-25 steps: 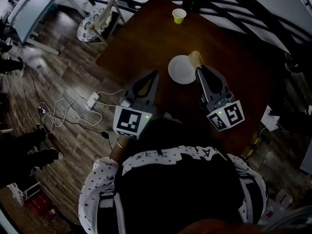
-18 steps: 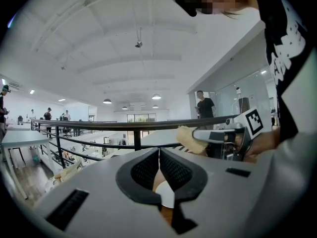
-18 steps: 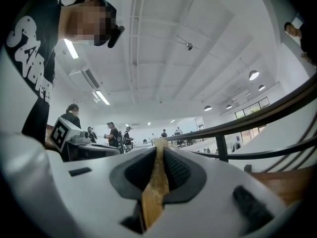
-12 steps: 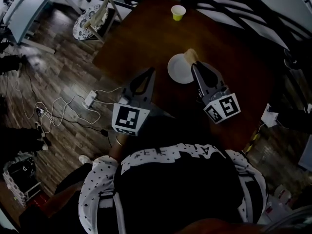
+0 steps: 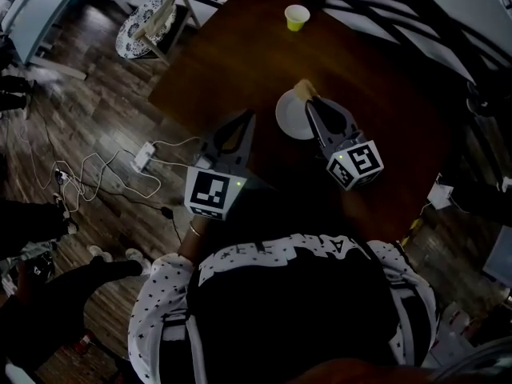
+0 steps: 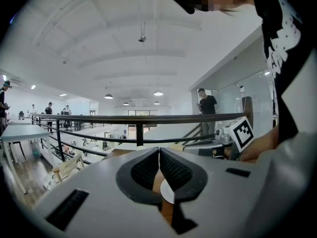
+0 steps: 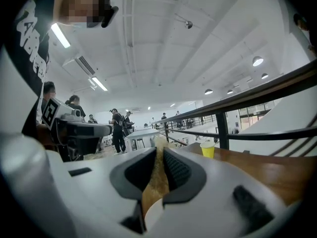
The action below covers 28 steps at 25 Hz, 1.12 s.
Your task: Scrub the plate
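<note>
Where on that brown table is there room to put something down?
The table is mostly bare: open wood between the yellow cup and the plate, and a broad stretch right of the plate. It is crowded only around the plate, where the right gripper holds a sponge by its rim and the left gripper hangs shut beside it.

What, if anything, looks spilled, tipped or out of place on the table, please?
Nothing stands out: the plate lies flat, the cup stands upright, and the right tool holds the sponge by the plate's edge.
</note>
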Each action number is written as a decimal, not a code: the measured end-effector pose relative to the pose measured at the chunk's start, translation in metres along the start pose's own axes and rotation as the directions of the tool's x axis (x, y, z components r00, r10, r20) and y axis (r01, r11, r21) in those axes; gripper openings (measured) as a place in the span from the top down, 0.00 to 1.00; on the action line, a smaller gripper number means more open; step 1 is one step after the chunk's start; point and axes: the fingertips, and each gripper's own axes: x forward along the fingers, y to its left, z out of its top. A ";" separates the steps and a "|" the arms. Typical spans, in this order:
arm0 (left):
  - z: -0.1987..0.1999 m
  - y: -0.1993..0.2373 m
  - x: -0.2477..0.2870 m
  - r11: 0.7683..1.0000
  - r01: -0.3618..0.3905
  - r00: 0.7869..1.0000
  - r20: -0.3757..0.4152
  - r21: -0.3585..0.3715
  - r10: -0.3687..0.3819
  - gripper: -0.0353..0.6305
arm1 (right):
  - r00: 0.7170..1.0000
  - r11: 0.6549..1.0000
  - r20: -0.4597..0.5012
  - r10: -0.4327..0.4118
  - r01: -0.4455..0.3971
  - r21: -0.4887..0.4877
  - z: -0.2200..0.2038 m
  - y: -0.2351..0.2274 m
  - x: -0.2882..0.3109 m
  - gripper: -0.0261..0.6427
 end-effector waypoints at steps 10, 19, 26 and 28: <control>-0.010 0.015 0.005 1.000 -0.019 1.000 -0.022 -0.016 0.019 0.93 | 0.993 1.000 -0.115 0.025 -0.026 -0.009 -0.040 -0.012 0.031 0.89; -0.016 0.021 0.006 1.000 -0.022 0.999 -0.034 -0.019 0.021 0.93 | 0.979 0.999 -0.203 0.022 -0.026 -0.019 -0.072 -0.016 0.045 0.89; -0.019 0.024 0.007 1.000 -0.019 0.999 -0.046 -0.015 0.018 0.93 | 0.965 0.999 -0.262 0.015 -0.026 -0.036 -0.090 -0.022 0.054 0.89; -0.020 0.025 0.008 1.000 -0.022 0.998 -0.052 -0.019 0.021 0.93 | 0.959 0.999 -0.282 0.014 -0.027 -0.044 -0.097 -0.024 0.056 0.89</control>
